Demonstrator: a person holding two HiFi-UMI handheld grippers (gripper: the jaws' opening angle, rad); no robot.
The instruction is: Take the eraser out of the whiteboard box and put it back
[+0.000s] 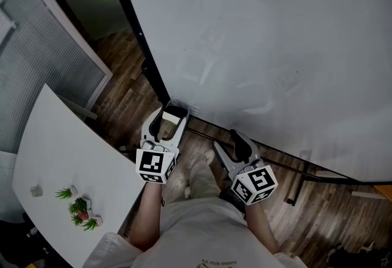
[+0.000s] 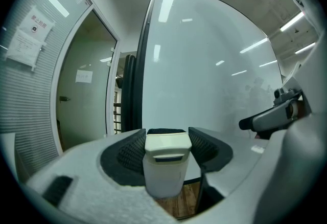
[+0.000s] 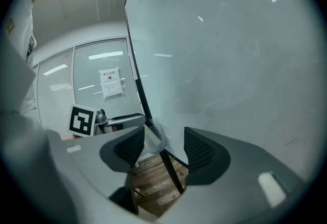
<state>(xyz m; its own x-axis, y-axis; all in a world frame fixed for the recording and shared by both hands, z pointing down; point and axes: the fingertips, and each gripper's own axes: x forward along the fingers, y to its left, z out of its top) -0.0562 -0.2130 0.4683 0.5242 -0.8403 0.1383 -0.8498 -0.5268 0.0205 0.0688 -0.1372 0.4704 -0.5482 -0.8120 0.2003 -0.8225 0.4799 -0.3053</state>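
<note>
A cream-white eraser (image 2: 164,164) with a dark felt underside stands upright between the pads of my left gripper (image 2: 166,133), which is shut on it. In the head view the eraser (image 1: 172,119) shows inside the left gripper (image 1: 170,120), held close to the lower edge of the big whiteboard (image 1: 275,46). My right gripper (image 1: 237,143) hovers to its right, also near the board's lower edge. Its jaws (image 3: 163,146) are open with only floor and the board's frame between them. I cannot make out the whiteboard box in any view.
A white table (image 1: 61,163) with small potted plants (image 1: 79,207) stands at the left. The whiteboard's black frame (image 1: 147,59) and foot bars (image 1: 294,169) run over the wooden floor. A glass partition with blinds (image 1: 37,59) is behind the table.
</note>
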